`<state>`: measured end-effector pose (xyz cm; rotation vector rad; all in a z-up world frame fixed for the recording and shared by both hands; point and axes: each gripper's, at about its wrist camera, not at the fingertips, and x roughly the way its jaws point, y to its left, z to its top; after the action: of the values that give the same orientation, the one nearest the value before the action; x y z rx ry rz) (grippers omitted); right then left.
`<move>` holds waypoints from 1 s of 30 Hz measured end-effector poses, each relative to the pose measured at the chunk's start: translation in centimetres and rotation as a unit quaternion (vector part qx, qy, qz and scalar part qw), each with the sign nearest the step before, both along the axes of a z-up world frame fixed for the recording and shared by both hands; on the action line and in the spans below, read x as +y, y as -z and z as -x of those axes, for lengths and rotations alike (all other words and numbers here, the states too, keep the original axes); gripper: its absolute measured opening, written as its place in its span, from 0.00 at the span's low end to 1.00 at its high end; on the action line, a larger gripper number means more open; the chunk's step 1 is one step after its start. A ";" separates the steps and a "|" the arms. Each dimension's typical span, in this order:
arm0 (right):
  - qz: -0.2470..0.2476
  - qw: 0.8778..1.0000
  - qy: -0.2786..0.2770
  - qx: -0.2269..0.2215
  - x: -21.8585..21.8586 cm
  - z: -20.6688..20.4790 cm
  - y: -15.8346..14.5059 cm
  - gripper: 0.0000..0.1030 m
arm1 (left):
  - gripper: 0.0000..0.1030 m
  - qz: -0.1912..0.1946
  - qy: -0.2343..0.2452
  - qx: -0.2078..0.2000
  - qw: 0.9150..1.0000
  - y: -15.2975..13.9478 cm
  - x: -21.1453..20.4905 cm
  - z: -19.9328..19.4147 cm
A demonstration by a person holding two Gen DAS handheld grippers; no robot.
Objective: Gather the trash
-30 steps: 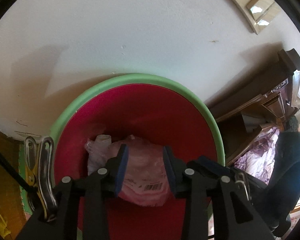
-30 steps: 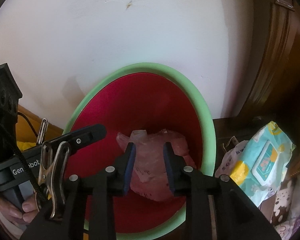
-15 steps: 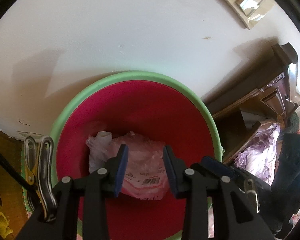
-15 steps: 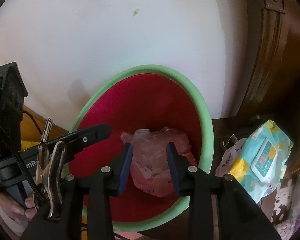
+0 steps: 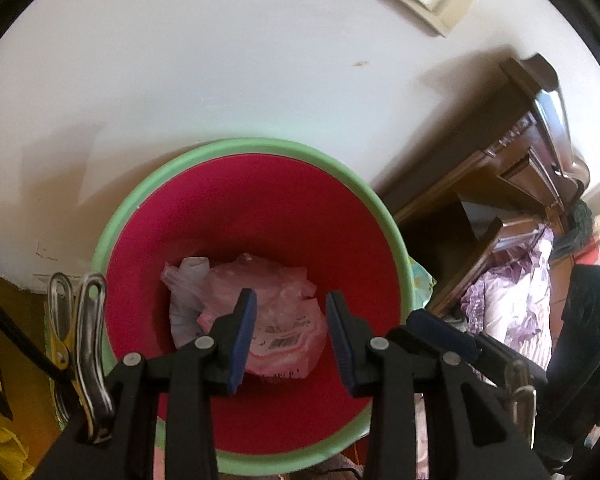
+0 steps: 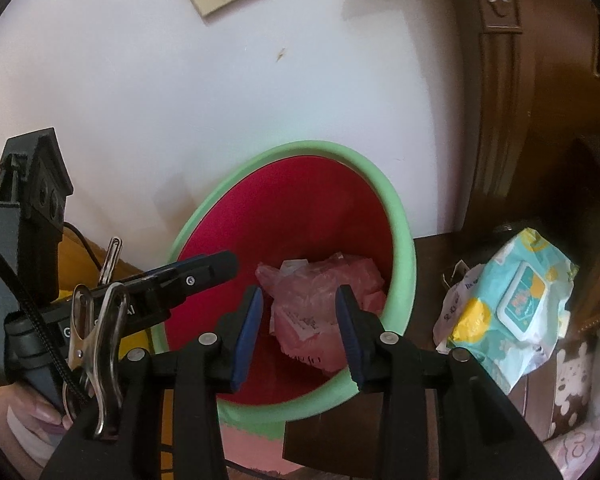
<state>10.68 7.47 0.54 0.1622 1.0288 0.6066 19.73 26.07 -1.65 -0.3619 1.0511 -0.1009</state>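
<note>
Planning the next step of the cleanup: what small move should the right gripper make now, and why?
Probably lift it clear of the bin. The pink bag already lies inside, and the right gripper is opening with nothing pinched between its pads. The wipes pack beside the bin might be next.

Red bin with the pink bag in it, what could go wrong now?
1. The pink bag lies loose and crumpled in the red bin; it might spring back up or catch on a gripper pulling away.
2. The right gripper is opening with nothing pinched, beside the left gripper; they could bump.
3. The wipes pack sits close by and might get knocked.
</note>
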 end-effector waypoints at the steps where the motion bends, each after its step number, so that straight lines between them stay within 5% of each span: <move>1: -0.001 1.000 0.002 -0.001 -0.2 0.2 -0.1 0.38 | 0.36 -0.002 0.002 0.000 1.000 -0.1 -0.2 0.2; 15: -0.002 0.999 0.042 -0.011 -4.6 2.4 -1.1 0.43 | 0.36 0.006 0.035 -0.003 0.999 -1.5 -3.7 2.5; 30: -0.013 0.997 0.080 0.008 -14.7 1.3 0.4 0.43 | 0.36 0.001 0.039 0.011 0.999 -1.9 -11.2 3.0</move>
<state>9.33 -7.27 0.13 0.2705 1.0126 0.4737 16.76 14.86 0.24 -0.3247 1.0872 -0.1675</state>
